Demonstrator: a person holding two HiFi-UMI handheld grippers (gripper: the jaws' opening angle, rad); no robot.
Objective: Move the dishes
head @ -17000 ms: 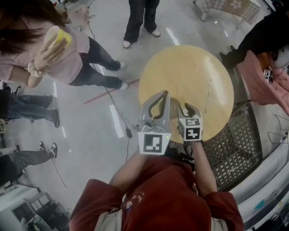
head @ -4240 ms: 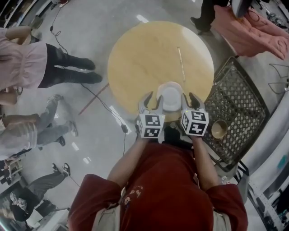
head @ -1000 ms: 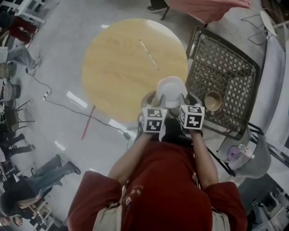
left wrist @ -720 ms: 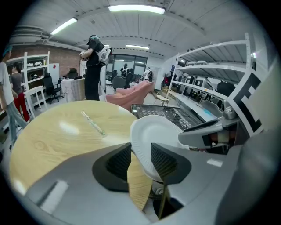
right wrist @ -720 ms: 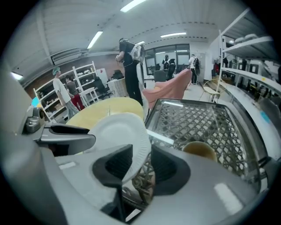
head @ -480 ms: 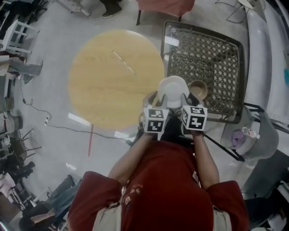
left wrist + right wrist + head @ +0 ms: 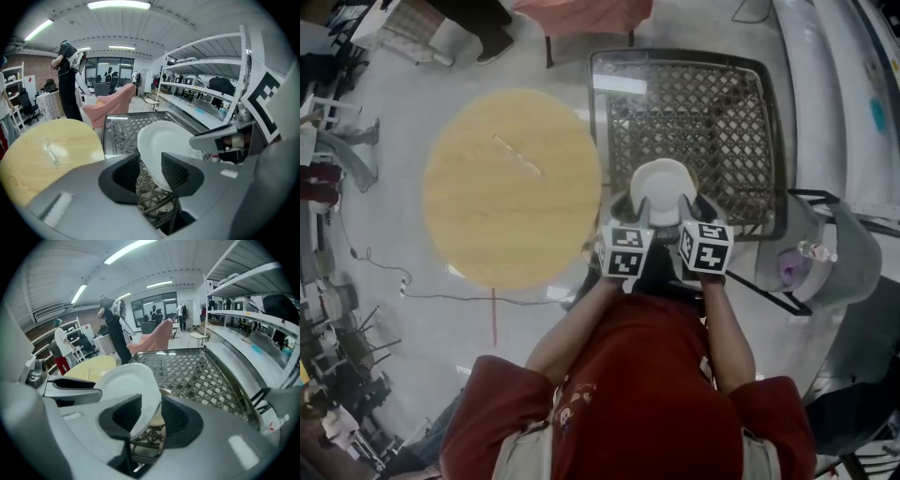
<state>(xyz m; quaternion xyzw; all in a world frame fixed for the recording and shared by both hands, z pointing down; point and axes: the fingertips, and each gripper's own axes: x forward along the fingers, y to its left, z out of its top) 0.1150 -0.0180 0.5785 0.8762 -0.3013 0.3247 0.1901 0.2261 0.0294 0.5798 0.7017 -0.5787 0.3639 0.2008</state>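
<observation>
A white paper plate (image 7: 664,183) hangs tilted above the near part of a metal mesh basket (image 7: 694,94). My left gripper (image 7: 630,206) is shut on its left rim and my right gripper (image 7: 698,204) on its right rim. In the left gripper view the plate (image 7: 164,140) stands on edge between the jaws of my left gripper (image 7: 150,171). The right gripper view shows the plate (image 7: 126,385) pinched in my right gripper (image 7: 150,416), and a tan bowl (image 7: 157,419) peeks out beneath it in the basket. The round wooden table (image 7: 511,187) lies to the left.
A thin stick (image 7: 517,155) lies on the table. A grey chair (image 7: 825,253) with a purple thing on it stands right of the basket. Long shelves (image 7: 206,101) run behind the basket. A pink-draped chair (image 7: 581,14) and a standing person (image 7: 68,79) are beyond the table.
Both grippers have carried the plate rightwards, from above the table's edge to above the basket. The tan bowl in the basket is now hidden under the plate in the head view.
</observation>
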